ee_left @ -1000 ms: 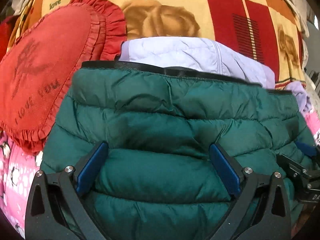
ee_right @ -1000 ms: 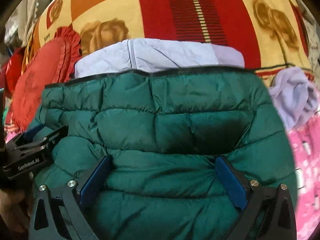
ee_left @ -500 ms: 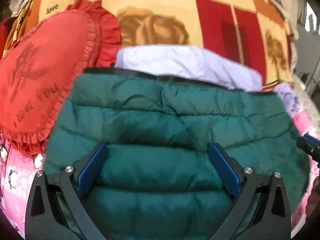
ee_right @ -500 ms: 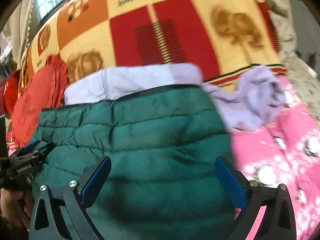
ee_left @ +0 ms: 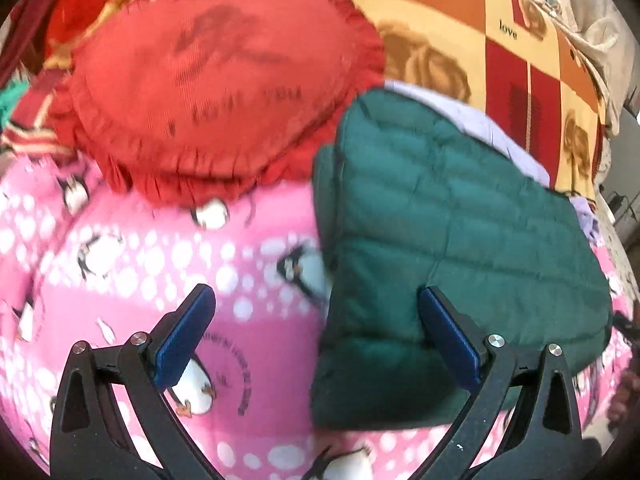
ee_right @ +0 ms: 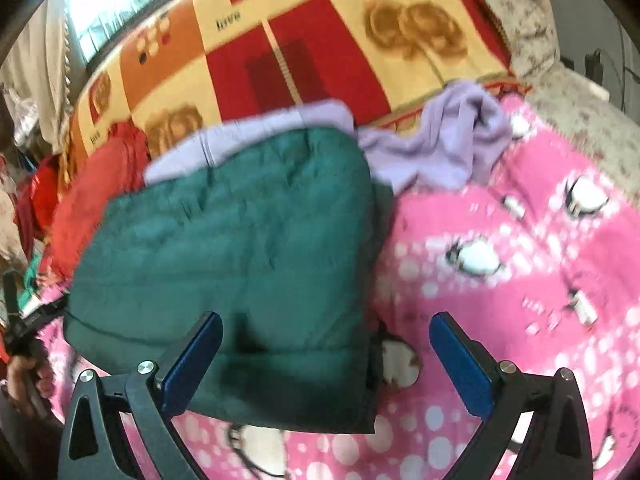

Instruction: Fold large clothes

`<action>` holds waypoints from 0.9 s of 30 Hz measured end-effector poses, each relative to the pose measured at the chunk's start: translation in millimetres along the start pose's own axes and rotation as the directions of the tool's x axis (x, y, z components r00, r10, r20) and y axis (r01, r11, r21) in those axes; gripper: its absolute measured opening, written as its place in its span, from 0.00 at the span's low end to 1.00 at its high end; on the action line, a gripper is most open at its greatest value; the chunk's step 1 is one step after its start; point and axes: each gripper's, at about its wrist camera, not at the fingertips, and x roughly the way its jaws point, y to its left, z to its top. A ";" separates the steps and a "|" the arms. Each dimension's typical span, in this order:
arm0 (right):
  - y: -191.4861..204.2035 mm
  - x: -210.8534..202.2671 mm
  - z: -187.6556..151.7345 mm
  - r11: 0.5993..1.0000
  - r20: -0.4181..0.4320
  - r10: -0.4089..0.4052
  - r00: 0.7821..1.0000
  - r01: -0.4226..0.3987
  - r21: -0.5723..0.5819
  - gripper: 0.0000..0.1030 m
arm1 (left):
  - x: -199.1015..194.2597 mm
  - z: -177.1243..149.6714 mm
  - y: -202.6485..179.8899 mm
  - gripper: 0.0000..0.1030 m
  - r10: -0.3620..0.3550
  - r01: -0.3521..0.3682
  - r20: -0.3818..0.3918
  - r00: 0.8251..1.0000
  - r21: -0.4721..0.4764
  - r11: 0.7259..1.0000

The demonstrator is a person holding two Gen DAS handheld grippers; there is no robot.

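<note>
A dark green quilted puffer jacket lies folded into a thick block on the pink penguin-print blanket. It also shows in the right wrist view. A folded lilac jacket lies just behind it. My left gripper is open and empty, hovering over the green jacket's left edge. My right gripper is open and empty, over the jacket's near right corner. Neither gripper touches the fabric.
A red frilled heart cushion lies left of the green jacket. A crumpled lilac garment lies to its right. A red, orange and yellow patchwork blanket covers the back. The other gripper and the hand holding it show at the left edge.
Both grippers have pulled back off the green jacket and swung outward, the left one to the left and the right one to the right. The jacket stays folded on the blanket.
</note>
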 end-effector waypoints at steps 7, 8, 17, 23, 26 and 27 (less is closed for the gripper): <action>-20.8 19.2 -10.6 0.991 -0.050 0.075 0.996 -0.069 0.115 1.00 | 2.3 -5.8 15.6 0.99 -0.066 0.064 -0.030 0.997 -0.066 0.996; -17.3 16.5 -8.1 0.994 -0.045 0.065 0.997 -0.061 0.085 1.00 | 2.9 -4.8 16.7 0.99 -0.069 0.067 -0.028 0.997 -0.072 0.995; -19.0 6.7 37.1 0.995 0.054 0.032 0.998 -0.037 0.091 1.00 | 18.2 42.5 10.8 0.99 -0.142 0.144 0.040 0.989 -0.079 0.986; -15.0 38.2 72.8 0.996 0.003 0.038 0.999 -0.038 0.083 1.00 | 66.6 71.4 19.3 0.99 -0.186 0.175 -0.090 0.978 -0.124 0.977; -20.8 57.5 80.8 0.991 -0.040 0.063 0.997 -0.058 0.119 1.00 | 90.2 74.9 32.4 1.00 -0.295 0.259 -0.165 0.941 -0.209 0.943; -23.5 65.9 82.7 0.990 -0.062 0.066 0.996 -0.058 0.127 1.00 | 93.1 76.9 33.4 1.00 -0.308 0.270 -0.168 0.937 -0.214 0.939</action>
